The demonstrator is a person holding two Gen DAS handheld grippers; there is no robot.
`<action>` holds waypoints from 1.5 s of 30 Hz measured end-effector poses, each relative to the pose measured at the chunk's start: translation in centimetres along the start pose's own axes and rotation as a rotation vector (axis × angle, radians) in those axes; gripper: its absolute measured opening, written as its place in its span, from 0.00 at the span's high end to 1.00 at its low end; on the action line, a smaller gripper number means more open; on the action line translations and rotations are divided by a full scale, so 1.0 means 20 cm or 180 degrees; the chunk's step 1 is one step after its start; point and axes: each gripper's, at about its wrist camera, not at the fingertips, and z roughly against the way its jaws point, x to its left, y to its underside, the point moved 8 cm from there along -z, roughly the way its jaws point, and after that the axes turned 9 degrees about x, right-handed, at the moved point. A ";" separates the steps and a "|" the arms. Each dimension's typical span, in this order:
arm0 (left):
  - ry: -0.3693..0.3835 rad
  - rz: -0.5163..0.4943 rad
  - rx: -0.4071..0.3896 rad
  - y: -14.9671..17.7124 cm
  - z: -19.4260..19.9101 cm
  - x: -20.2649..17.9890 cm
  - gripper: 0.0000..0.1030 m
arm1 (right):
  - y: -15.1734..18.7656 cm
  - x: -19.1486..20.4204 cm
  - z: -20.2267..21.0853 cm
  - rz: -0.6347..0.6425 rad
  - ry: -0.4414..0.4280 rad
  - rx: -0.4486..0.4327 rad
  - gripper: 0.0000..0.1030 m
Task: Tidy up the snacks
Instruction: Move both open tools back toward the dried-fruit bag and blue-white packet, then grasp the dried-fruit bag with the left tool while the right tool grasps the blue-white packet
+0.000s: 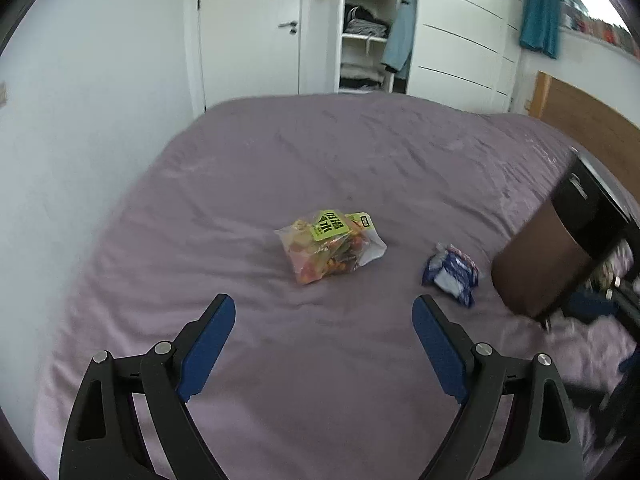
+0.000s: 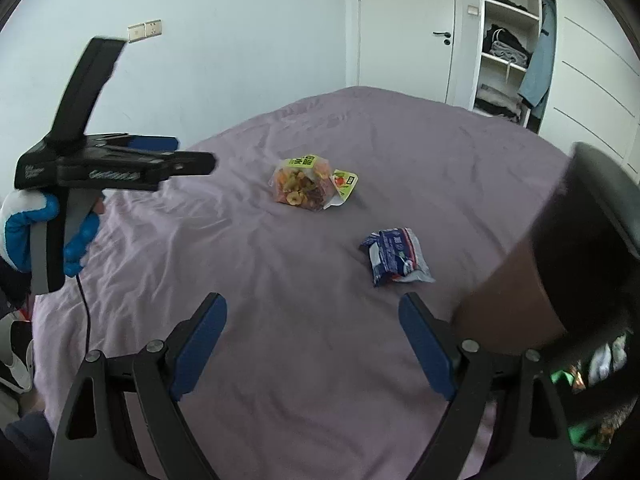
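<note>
The left hand-held gripper (image 1: pixel 324 312) and the right hand-held gripper (image 2: pixel 313 308) both hang over the bed (image 1: pixel 360 152) with jaws spread wide and nothing between them. A clear bag of mixed snacks (image 1: pixel 330 245) lies mid-bed, a blue-and-white packet (image 1: pixel 452 274) near it towards the brown container (image 1: pixel 540 256) at the right edge. Bare purple sheet surrounds both packs; the bed's left edge runs along the white wall (image 1: pixel 100 120).

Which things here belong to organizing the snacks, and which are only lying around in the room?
For the job:
- clear bag of mixed snacks
- blue and white snack packet
- brown basket

Just there:
- purple bedsheet
- folded clothes on the wardrobe shelves
- white door
</note>
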 end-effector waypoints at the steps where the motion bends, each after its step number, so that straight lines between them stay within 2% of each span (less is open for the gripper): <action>1: 0.0023 0.0049 0.0019 -0.03 -0.04 -0.01 0.16 | -0.02 -0.01 -0.04 -0.0005 0.0005 0.0017 0.00; 9: -0.0020 0.0425 0.0133 -0.26 -0.41 0.01 0.16 | -0.20 -0.18 -0.25 -0.0092 0.0108 -0.0006 0.00; 13: -0.0142 0.0441 0.0266 -0.29 -0.57 0.03 0.16 | -0.26 -0.28 -0.34 -0.0172 0.0177 -0.0013 0.00; 19: -0.0172 0.0555 0.0374 -0.29 -0.73 0.03 0.16 | -0.27 -0.35 -0.52 -0.0186 0.0277 0.0163 0.00; 25: -0.0173 0.0665 0.0370 -0.31 -0.80 0.04 0.11 | -0.26 -0.40 -0.64 -0.0217 0.0294 0.0353 0.00; 28: -0.0058 0.0657 0.0445 -0.30 -0.85 0.02 0.11 | -0.25 -0.42 -0.66 -0.0212 0.0296 0.0384 0.00; 32: -0.0058 0.0665 0.0463 -0.29 -0.88 0.01 0.06 | -0.25 -0.42 -0.68 -0.0185 0.0296 0.0407 0.00; 39: -0.0003 0.0595 0.0622 -0.31 -0.96 -0.03 0.05 | -0.25 -0.43 -0.71 -0.0252 0.0219 0.0449 0.00; 45: -0.0094 0.0408 0.0627 -0.32 -0.98 -0.07 0.05 | -0.23 -0.45 -0.76 -0.0419 0.0133 0.0516 0.00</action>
